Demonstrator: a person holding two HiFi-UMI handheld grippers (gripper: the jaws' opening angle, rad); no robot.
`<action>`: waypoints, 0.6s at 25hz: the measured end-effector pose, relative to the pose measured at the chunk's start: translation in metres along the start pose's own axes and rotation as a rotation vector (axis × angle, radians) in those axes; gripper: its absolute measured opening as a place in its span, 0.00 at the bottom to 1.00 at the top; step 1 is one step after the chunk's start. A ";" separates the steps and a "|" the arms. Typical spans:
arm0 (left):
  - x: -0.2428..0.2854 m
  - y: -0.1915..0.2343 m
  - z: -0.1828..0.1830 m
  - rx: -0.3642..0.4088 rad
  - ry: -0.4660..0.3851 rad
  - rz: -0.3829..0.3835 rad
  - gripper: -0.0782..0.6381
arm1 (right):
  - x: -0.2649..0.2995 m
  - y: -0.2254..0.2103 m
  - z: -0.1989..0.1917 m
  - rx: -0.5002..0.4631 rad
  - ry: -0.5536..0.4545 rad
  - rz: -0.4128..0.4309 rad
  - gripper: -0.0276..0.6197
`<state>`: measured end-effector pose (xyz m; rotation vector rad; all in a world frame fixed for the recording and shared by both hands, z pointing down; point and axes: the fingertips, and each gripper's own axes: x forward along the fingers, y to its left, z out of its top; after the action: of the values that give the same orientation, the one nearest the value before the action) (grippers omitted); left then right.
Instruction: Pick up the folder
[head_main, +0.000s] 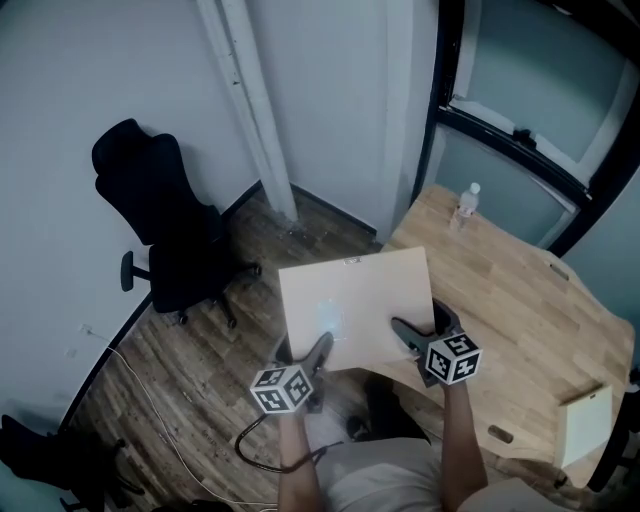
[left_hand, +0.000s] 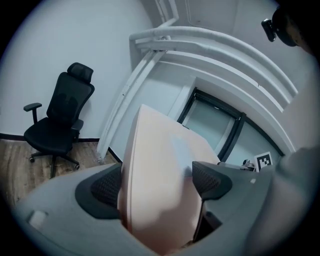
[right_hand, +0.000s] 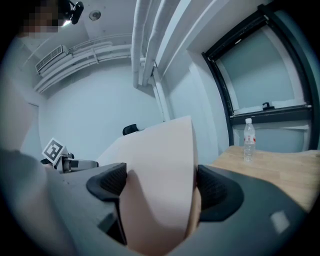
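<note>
A pale beige folder (head_main: 355, 305) is held flat in the air, off the wooden table (head_main: 520, 300) and partly over the floor. My left gripper (head_main: 318, 352) is shut on its near left edge, and my right gripper (head_main: 410, 335) is shut on its near right edge. In the left gripper view the folder (left_hand: 160, 185) fills the gap between the dark pads (left_hand: 210, 180). The right gripper view likewise has the folder (right_hand: 157, 180) clamped between both pads (right_hand: 107, 182).
A clear plastic bottle (head_main: 466, 204) stands at the table's far corner, also seen as the bottle (right_hand: 249, 140). A black office chair (head_main: 165, 230) stands on the wood floor at left. A white sheet (head_main: 588, 425) lies at the table's right edge. A cable (head_main: 255, 440) runs on the floor.
</note>
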<state>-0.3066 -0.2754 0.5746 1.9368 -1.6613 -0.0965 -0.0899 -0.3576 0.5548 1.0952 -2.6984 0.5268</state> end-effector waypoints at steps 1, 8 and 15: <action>-0.005 -0.001 -0.001 -0.001 -0.004 -0.002 0.71 | -0.004 0.004 0.000 -0.004 -0.002 0.000 0.72; -0.025 -0.021 -0.012 0.014 -0.019 -0.020 0.71 | -0.039 0.011 -0.004 -0.039 -0.026 -0.040 0.72; -0.035 -0.036 -0.018 0.019 -0.024 -0.048 0.71 | -0.062 0.014 -0.005 -0.044 -0.046 -0.060 0.72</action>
<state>-0.2756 -0.2341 0.5620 1.9974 -1.6371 -0.1240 -0.0550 -0.3069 0.5373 1.1864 -2.6931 0.4357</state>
